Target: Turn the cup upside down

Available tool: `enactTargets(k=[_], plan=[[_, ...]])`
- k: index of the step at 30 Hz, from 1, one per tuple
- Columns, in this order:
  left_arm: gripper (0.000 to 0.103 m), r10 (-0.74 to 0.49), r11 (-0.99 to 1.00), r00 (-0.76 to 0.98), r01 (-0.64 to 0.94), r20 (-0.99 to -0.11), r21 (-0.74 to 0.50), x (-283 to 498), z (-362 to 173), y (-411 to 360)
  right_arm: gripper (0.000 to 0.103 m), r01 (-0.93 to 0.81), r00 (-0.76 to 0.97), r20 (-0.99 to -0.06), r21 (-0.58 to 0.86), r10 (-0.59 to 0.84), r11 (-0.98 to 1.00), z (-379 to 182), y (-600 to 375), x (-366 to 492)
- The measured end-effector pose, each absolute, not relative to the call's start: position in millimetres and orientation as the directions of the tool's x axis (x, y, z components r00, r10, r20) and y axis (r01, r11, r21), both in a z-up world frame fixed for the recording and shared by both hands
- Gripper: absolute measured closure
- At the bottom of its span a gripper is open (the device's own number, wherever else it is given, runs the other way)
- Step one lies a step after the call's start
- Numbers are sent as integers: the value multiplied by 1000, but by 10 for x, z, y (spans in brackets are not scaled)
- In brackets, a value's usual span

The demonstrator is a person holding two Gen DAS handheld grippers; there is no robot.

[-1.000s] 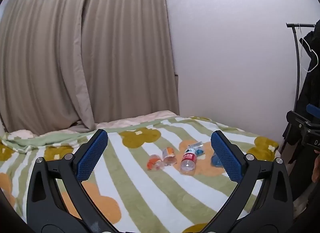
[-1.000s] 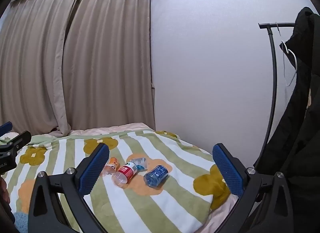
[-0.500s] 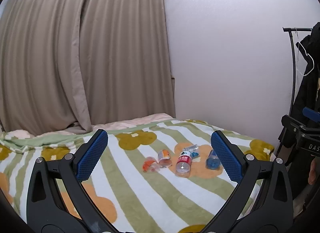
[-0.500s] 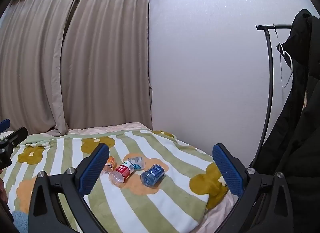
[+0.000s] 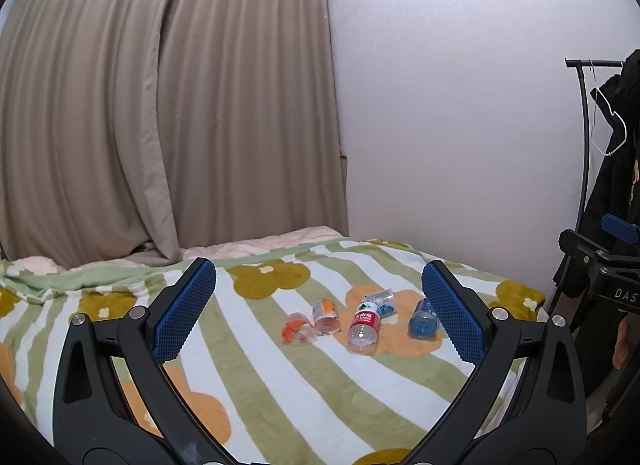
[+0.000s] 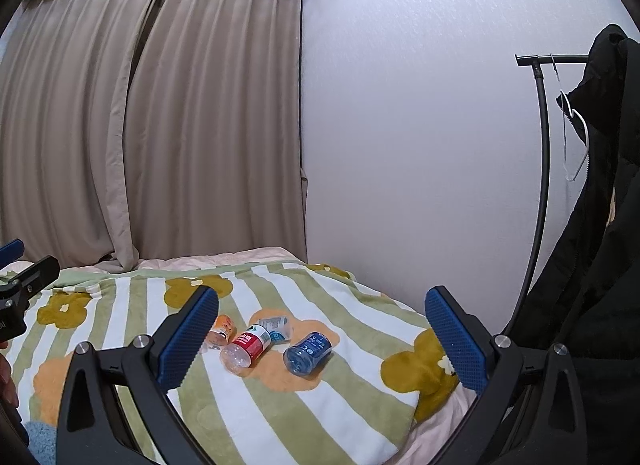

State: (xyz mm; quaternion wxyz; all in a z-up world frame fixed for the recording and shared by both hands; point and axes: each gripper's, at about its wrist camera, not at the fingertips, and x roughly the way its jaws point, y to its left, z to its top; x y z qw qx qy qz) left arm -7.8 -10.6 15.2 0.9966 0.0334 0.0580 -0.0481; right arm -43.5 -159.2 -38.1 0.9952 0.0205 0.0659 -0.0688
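Observation:
Several small containers lie on their sides in a loose row on a striped flower blanket (image 5: 256, 377). They are an orange-printed cup (image 5: 326, 315) (image 6: 222, 329), a crushed orange-and-white piece (image 5: 297, 331), a red-labelled bottle (image 5: 363, 327) (image 6: 246, 349), a clear one with a blue label (image 5: 382, 302) (image 6: 276, 327) and a blue one (image 5: 422, 319) (image 6: 308, 351). My left gripper (image 5: 318, 285) is open, well short of them, with nothing between its pads. My right gripper (image 6: 322, 305) is open too, also at a distance and holding nothing.
Beige curtains (image 5: 160, 105) hang behind the bed and a white wall (image 6: 420, 145) runs along its right side. A black clothes rack (image 6: 540, 145) with a dark coat (image 6: 600, 225) stands on the right. The blanket's right edge (image 6: 400, 425) drops off the bed.
The left wrist view has tilted up slightly, and the containers sit a little further left in it. The right wrist view has hardly shifted. Both grippers have stayed open.

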Motion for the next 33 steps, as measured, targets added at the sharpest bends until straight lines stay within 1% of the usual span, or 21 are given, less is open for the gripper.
enactTargets(k=[33], plan=[[0,-113,991,986,120,-121,51,-93,123,-158,0,130,983,-138,45,-122,991,-331,-1569,-426]])
